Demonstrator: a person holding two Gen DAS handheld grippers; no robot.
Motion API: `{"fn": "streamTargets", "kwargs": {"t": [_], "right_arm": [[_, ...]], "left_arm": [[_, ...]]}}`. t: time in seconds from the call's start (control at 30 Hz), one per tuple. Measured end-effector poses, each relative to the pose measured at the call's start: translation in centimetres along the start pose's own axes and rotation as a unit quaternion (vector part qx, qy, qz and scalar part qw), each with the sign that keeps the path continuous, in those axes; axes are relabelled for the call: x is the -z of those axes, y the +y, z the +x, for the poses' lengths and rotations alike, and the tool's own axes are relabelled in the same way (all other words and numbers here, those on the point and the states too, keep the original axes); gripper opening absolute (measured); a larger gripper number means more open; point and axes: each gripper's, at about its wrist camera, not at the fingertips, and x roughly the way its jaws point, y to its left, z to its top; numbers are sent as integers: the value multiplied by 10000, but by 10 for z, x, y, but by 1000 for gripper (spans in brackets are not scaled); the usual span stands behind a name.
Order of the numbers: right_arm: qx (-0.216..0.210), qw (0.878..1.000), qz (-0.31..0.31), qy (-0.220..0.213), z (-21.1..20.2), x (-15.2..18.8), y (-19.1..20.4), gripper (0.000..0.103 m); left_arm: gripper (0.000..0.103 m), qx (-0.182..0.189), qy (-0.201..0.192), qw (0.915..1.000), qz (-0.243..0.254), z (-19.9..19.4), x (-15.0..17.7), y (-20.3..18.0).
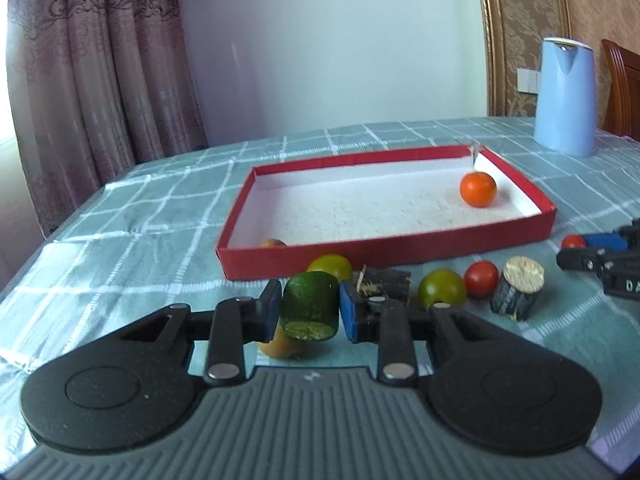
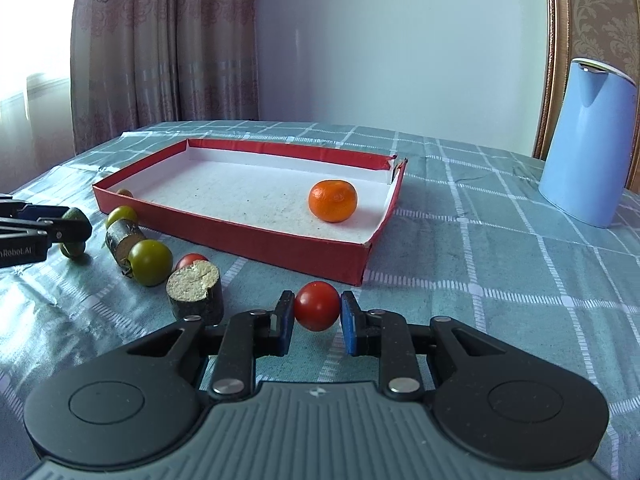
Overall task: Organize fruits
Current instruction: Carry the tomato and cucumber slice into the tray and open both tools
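My left gripper [image 1: 308, 310] is shut on a green cucumber chunk [image 1: 310, 304], held just above a yellowish fruit [image 1: 280, 346] on the cloth. My right gripper [image 2: 317, 312] is shut on a red cherry tomato [image 2: 317, 306], low over the cloth in front of the red tray [image 2: 256, 236]. An orange mandarin [image 2: 333, 201] lies inside the tray near its right end; it also shows in the left wrist view [image 1: 478, 189]. Two green tomatoes [image 1: 442, 290] [image 1: 331, 267], another red tomato [image 1: 481, 279] and two dark sugarcane pieces [image 1: 518, 294] [image 1: 384, 282] lie in front of the tray [image 1: 384, 254].
A light blue kettle [image 2: 586, 142] stands at the back right on the checked green tablecloth [image 2: 500, 264]. A small fruit [image 1: 274, 243] lies in the tray's near left corner. Curtains hang behind on the left. A wooden chair [image 1: 622, 88] stands beyond the kettle.
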Motion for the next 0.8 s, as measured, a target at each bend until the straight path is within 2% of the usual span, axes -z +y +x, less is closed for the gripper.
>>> {"fn": "streamTargets", "kwargs": {"t": [0.2,0.8], "right_arm": [[111,9997,46,-231,-6,-1,1,24],[282,9987,63,-426,-8,-8,0,24]], "left_arm": [[28,-70,-36,9999,-123,7,-12,0],[28,-283,-21,9987,-423,56,-45,-2]]}}
